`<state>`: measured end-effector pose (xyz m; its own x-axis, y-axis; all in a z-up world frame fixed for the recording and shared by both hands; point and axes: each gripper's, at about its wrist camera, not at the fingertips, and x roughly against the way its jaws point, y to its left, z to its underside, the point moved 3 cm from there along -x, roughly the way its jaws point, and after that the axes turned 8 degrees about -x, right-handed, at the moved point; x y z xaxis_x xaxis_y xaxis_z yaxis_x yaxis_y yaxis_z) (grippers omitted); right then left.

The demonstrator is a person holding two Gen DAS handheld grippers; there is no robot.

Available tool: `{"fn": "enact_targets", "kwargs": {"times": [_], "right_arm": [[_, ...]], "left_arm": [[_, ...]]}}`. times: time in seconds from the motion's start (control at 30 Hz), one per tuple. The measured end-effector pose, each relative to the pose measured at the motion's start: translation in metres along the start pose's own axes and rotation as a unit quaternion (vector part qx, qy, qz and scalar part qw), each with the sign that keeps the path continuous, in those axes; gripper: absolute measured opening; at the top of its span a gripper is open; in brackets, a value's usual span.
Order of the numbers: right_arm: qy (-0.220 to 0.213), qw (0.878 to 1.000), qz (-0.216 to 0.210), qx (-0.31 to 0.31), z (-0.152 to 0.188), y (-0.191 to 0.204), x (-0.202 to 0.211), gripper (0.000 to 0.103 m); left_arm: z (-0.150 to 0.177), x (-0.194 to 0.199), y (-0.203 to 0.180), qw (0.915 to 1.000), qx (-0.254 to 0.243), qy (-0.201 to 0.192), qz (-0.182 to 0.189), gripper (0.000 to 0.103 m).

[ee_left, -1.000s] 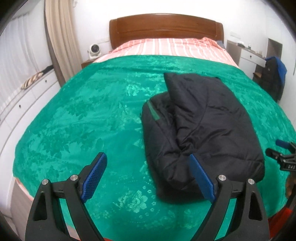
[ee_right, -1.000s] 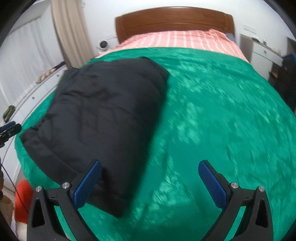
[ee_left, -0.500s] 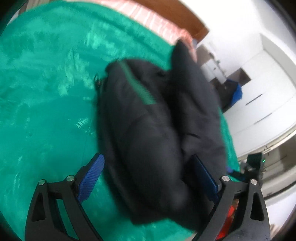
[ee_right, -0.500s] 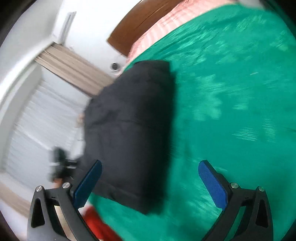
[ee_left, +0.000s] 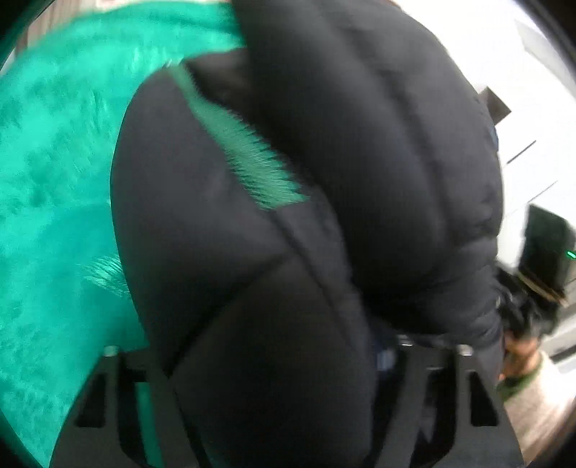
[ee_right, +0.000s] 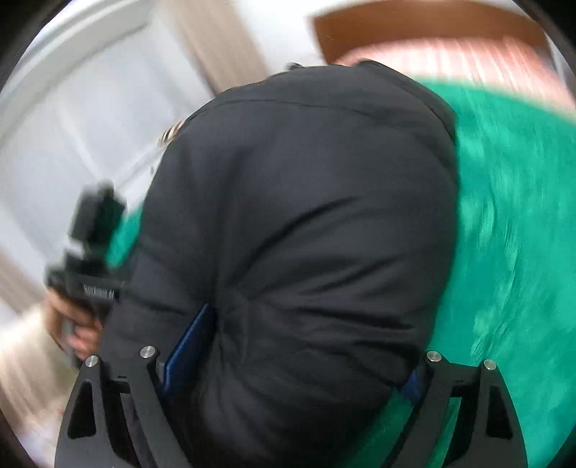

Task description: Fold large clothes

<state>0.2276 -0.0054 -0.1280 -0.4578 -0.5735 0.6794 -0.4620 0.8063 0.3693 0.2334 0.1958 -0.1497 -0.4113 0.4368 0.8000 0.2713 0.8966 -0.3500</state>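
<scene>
A folded black padded jacket (ee_left: 324,180) with a green zip strip lies on the green bedspread (ee_left: 54,180). It fills most of both views and bulges between the jaws of both grippers. My left gripper (ee_left: 266,360) stands wide open around the jacket's near end; its pads are hidden by the fabric. My right gripper (ee_right: 298,345) is also wide open around the jacket (ee_right: 306,216), with its left blue pad (ee_right: 187,345) against the fabric. Each view shows the other gripper, held in a hand, beside the jacket.
The bed's wooden headboard (ee_right: 414,32) and a pink striped sheet (ee_right: 468,61) lie beyond the bedspread (ee_right: 522,252). Beige curtains (ee_right: 216,39) and white cabinets are at the left. The bed's edge is close below both grippers.
Both grippers have pushed forward onto the near end of the jacket, one from each side. The jacket now sits between their open jaws. The views are blurred by motion.
</scene>
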Motion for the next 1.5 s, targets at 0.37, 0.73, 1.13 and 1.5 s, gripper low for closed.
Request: {"fn": "enact_targets", "kwargs": {"times": [0.37,0.73,1.13,1.5], "right_arm": [[-0.167,0.982,0.008,0.083,-0.065,0.041,0.076,0.079],[-0.079,0.989,0.087,-0.086,-0.104,-0.081,0.032,0.098],[-0.167,0.964,0.208,-0.001,-0.037,-0.028,0.122,0.102],[-0.209,0.942,0.261,-0.021,0.022,0.000,0.194,0.102]], "left_arm": [[-0.079,0.085,-0.060,0.9866,-0.061,-0.148,-0.032,0.045],[-0.122,-0.027,-0.028,0.9841,-0.068,-0.064,-0.151,0.081],[-0.048,0.067,-0.109,0.9384,-0.119,-0.185,-0.266,0.102],[0.014,0.117,-0.162,0.9234,-0.094,-0.220,-0.300,0.103]]}}
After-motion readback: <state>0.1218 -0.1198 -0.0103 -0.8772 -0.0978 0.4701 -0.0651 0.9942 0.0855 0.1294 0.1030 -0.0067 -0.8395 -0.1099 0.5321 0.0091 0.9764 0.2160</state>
